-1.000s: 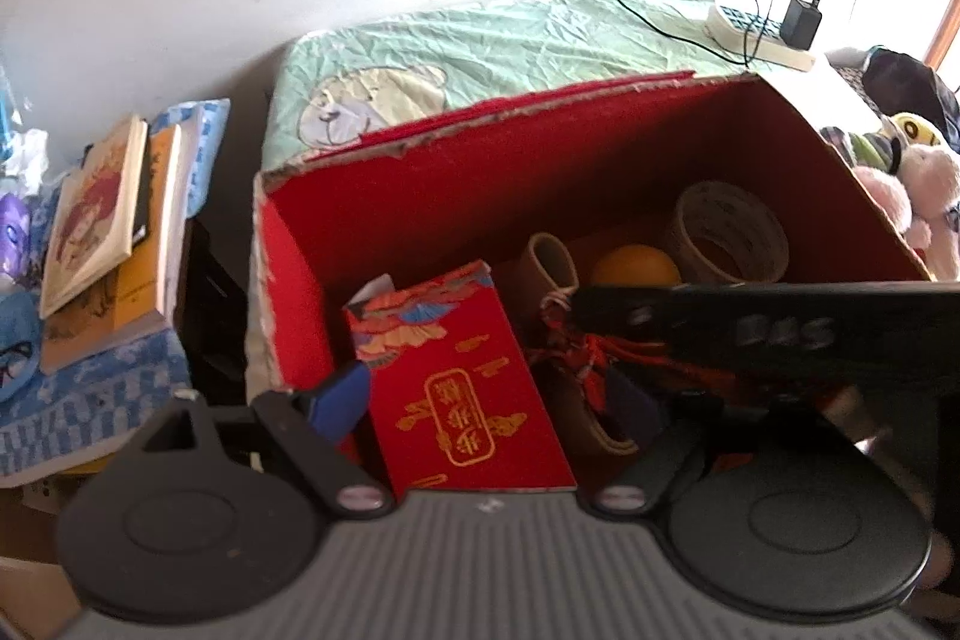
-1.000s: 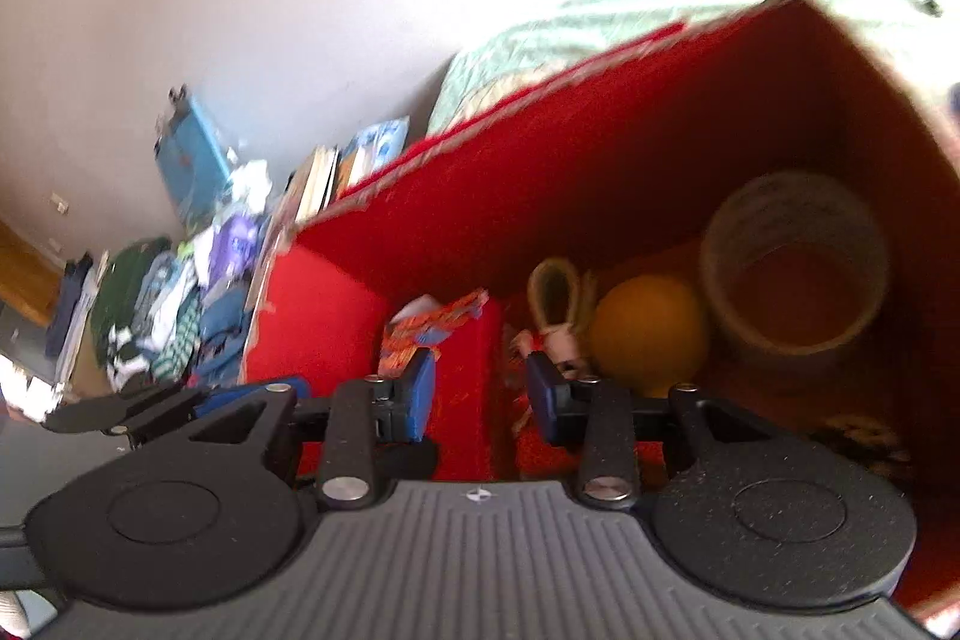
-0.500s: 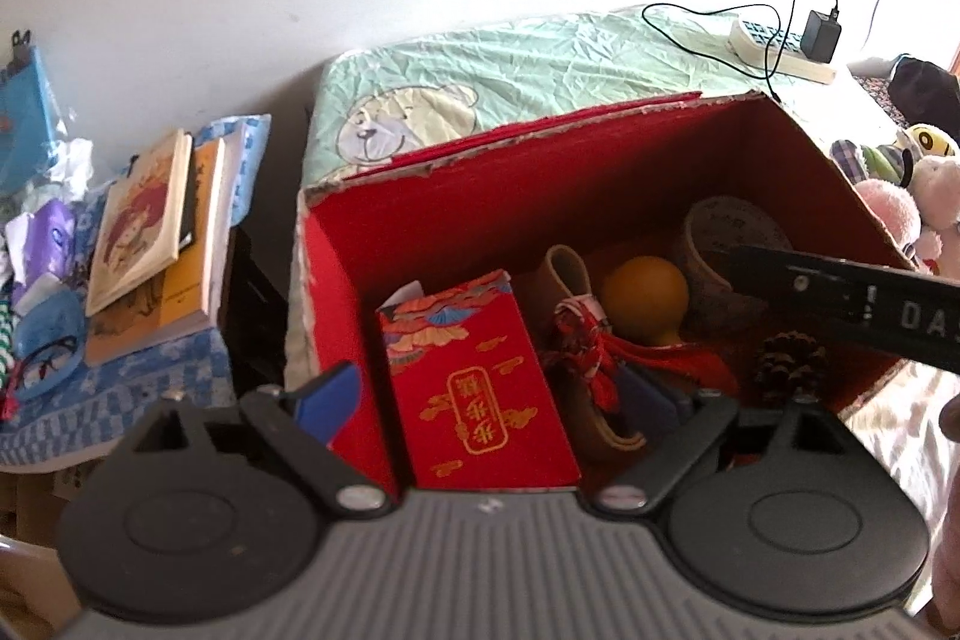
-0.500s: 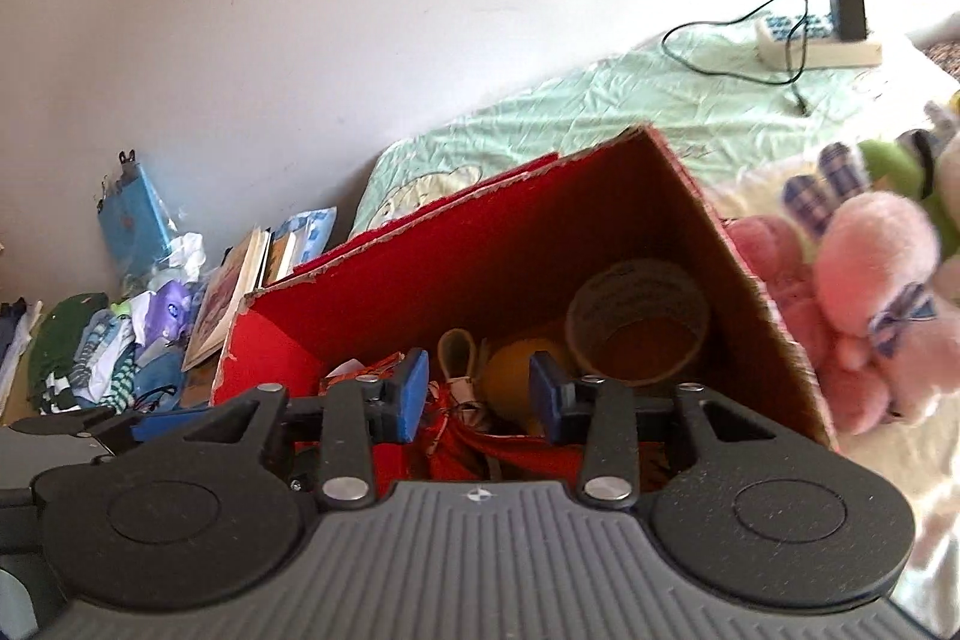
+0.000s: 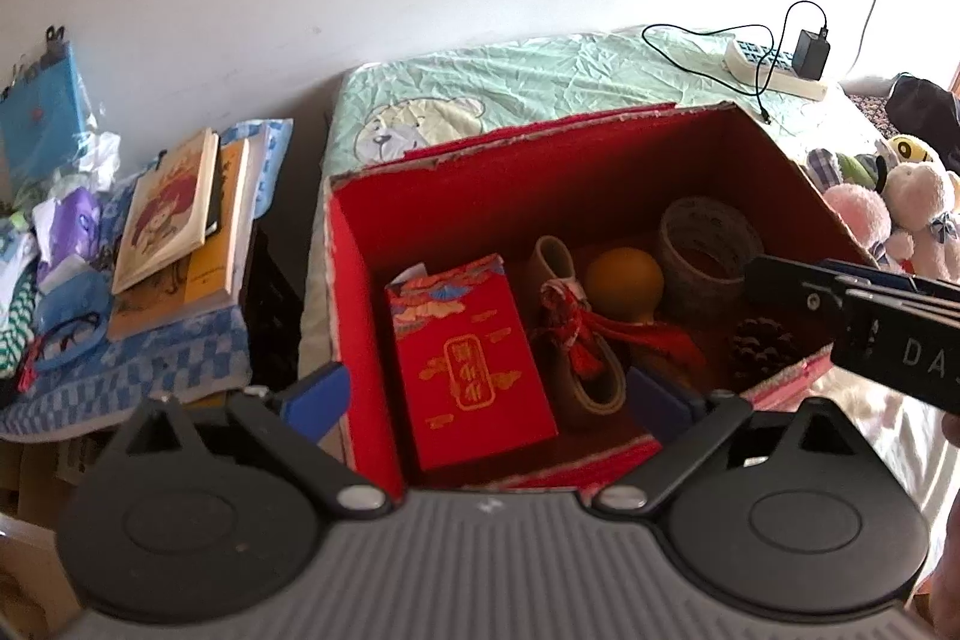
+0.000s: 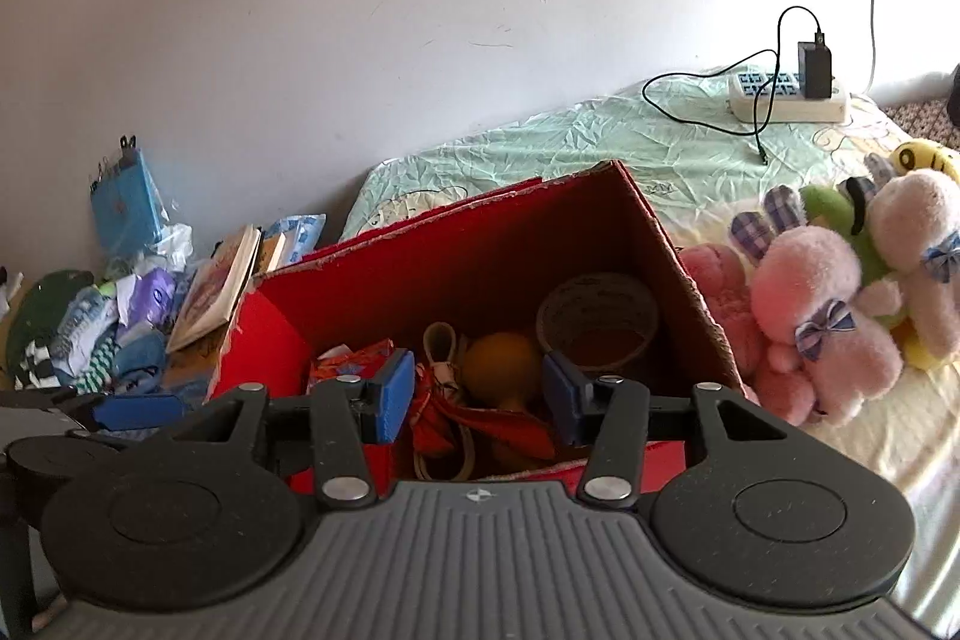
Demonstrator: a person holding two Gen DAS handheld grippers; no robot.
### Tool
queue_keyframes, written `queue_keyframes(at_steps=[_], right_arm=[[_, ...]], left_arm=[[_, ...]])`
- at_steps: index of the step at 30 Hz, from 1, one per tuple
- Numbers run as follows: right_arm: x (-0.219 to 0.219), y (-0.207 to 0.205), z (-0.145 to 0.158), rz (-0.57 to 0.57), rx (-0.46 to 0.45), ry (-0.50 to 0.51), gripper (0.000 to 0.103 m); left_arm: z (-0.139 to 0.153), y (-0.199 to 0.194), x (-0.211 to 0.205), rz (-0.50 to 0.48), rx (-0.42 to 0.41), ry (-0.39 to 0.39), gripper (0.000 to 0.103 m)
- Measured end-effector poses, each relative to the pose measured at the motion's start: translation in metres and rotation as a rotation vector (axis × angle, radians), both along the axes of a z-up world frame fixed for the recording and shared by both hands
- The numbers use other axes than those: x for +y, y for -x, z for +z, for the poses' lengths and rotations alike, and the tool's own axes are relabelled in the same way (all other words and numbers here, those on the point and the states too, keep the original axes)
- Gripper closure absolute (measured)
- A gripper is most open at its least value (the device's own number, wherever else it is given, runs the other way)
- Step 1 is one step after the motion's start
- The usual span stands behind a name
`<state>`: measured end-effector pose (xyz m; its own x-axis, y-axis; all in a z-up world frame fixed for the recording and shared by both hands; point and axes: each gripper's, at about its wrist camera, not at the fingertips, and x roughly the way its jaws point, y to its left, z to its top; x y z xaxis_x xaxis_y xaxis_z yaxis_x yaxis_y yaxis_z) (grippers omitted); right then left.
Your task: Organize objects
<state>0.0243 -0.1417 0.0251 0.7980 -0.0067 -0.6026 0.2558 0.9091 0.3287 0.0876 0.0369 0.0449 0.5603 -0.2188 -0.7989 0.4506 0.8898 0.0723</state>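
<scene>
Both grippers have pulled back and up out of the red cardboard box (image 5: 420,196) over the last second; the right gripper (image 6: 477,394), which was down among the contents, now hangs over the near rim with its jaws spread wider than before and nothing between them; the left gripper (image 5: 486,394) also stands wide open and empty, its 2 blue pads straddling the near-left corner of the box. My reading is that a deposit has just finished and the box's load is settled, so the next item probably comes from outside, perhaps the plush toys (image 6: 840,304) lying just right of the box.

Inside, the red envelope packet (image 5: 474,358) lies at the near left, leaning slightly, long axis running near to far, its patterned top end pointing to the far wall; right of it sit a tan strap with a red tassel (image 5: 576,334), an orange ball (image 5: 624,280), a tape roll (image 5: 708,250) at the far right, and a pinecone (image 5: 762,346) at the near right.
</scene>
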Motion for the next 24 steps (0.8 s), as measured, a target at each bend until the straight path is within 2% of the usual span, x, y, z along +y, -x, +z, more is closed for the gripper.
queue_keyframes(at_steps=[14, 24], right_arm=[[0.000, 0.025, -0.003, 0.039, 0.020, 0.002, 0.051], [-0.004, 0.043, -0.006, 0.046, 0.030, 0.035, 0.048]], left_arm=[[-0.009, 0.027, -0.007, 0.090, 0.015, -0.100, 0.002], [-0.018, 0.043, -0.015, 0.140, 0.042, -0.132, 0.002]])
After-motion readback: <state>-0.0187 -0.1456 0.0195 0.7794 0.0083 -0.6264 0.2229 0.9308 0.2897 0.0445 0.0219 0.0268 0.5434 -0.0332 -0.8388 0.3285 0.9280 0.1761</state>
